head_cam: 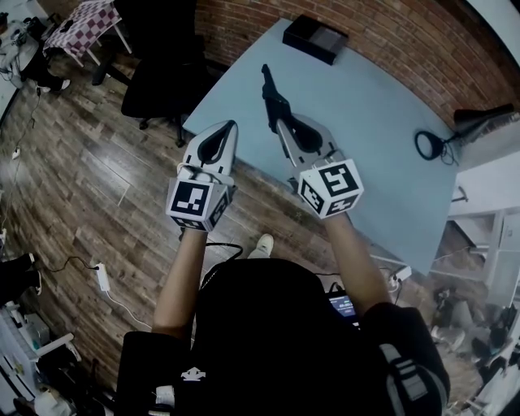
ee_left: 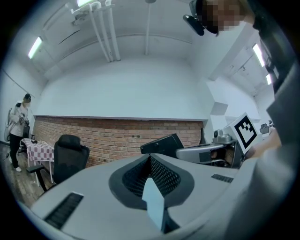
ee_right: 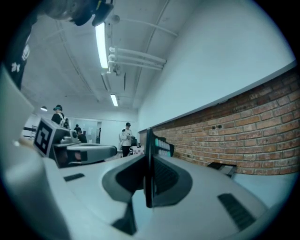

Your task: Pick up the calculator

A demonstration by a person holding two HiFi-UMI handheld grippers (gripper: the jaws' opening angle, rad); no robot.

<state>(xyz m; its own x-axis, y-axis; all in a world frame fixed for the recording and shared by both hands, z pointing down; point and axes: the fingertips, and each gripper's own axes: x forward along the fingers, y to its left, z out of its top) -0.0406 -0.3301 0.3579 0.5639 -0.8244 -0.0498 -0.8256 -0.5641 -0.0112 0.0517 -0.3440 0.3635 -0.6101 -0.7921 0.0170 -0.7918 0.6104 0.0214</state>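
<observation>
Right tool (head_cam: 282, 124) clamps the calculator (head_cam: 271, 91) edge-on (left tool (head_cam: 231, 127) closed, empty).

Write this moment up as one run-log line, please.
right hand-held gripper: shut on calculator | calculator: edgewise, held above table | left hand-held gripper: shut, empty

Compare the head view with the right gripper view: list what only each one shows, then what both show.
Head view only: the wooden plank floor, the black office chair and the black ring-shaped lamp.

Right gripper view only: the teal keys on the thin black calculator, the ceiling strip lights and people standing far off.

Both: the right hand-held gripper shut on the calculator, which is held edge-on; the left hand-held gripper; the red brick wall; and the black box beside that wall.
</observation>
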